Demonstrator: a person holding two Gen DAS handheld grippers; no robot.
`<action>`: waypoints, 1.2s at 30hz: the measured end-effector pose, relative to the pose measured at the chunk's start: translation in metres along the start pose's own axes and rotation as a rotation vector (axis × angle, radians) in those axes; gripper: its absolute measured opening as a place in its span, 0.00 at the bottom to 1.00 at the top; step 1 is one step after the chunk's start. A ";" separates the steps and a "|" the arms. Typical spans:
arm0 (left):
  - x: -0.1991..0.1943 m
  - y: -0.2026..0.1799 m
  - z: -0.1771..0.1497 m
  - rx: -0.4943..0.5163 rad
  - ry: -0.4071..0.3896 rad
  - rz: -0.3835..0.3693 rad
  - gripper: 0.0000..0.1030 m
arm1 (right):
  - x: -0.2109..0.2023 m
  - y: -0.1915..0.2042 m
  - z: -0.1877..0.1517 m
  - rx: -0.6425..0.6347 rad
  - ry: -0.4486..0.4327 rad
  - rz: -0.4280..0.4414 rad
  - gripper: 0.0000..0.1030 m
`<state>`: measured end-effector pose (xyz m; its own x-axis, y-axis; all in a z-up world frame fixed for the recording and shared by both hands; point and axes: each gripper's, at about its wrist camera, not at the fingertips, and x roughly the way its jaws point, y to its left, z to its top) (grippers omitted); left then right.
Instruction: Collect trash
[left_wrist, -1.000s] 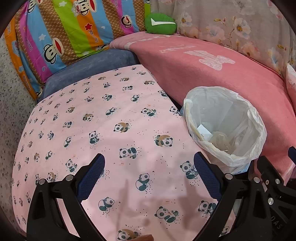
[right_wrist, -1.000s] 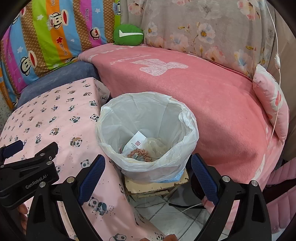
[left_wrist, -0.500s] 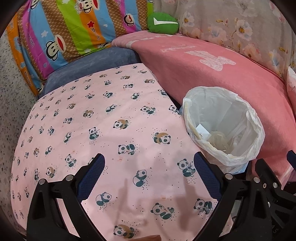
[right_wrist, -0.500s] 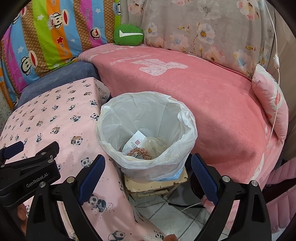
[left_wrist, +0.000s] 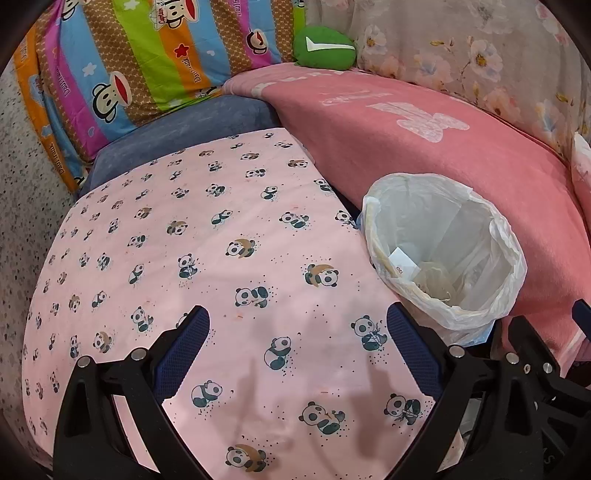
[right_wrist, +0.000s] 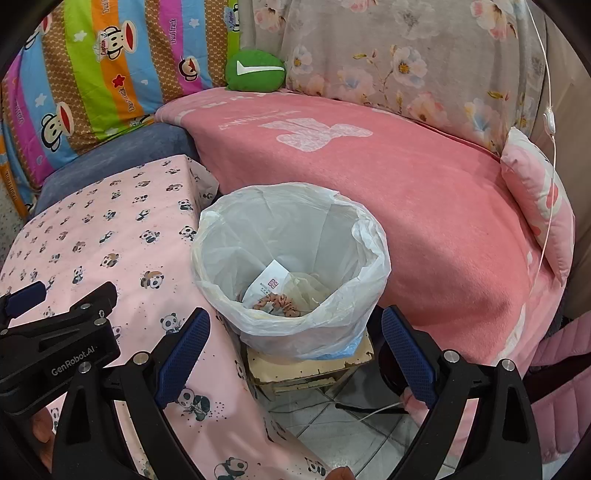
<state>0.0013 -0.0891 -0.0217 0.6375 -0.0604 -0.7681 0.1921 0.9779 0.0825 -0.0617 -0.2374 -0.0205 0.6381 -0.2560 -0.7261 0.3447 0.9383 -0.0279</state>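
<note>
A bin lined with a white plastic bag (right_wrist: 295, 258) stands on a small worn stool (right_wrist: 314, 365) between the table and the sofa; the bin (left_wrist: 443, 251) also shows at the right of the left wrist view. Inside lie a white paper slip (right_wrist: 271, 282), a brownish crumpled scrap (right_wrist: 277, 301) and clear wrapping. My right gripper (right_wrist: 295, 332) hovers open just in front of the bin, nothing between its fingers. My left gripper (left_wrist: 299, 332) is open over the panda-print tablecloth (left_wrist: 207, 251), holding nothing. The left gripper's body (right_wrist: 55, 350) shows at lower left of the right wrist view.
A pink blanket (right_wrist: 388, 177) covers the sofa, with a small pink pillow (right_wrist: 535, 203), a green cushion (right_wrist: 255, 70) and striped monkey-print bedding (right_wrist: 92, 74) behind. A white cord (right_wrist: 546, 110) hangs at right. Tiled floor with a cable (right_wrist: 351, 417) lies beneath the stool.
The left gripper has drawn back and risen slightly, showing more of the tablecloth. The right gripper has barely moved. Both stay open.
</note>
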 end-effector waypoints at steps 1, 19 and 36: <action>0.000 0.000 0.000 -0.001 -0.001 0.000 0.90 | 0.000 0.000 0.000 0.000 0.000 0.000 0.87; -0.001 -0.004 0.000 0.019 -0.009 0.004 0.89 | 0.000 -0.001 0.000 0.000 0.001 0.000 0.87; -0.001 -0.006 0.000 0.024 -0.010 0.004 0.89 | 0.000 -0.004 -0.001 0.004 0.000 0.000 0.87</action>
<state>-0.0008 -0.0950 -0.0214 0.6457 -0.0586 -0.7614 0.2075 0.9730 0.1010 -0.0638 -0.2406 -0.0207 0.6386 -0.2559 -0.7258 0.3476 0.9373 -0.0246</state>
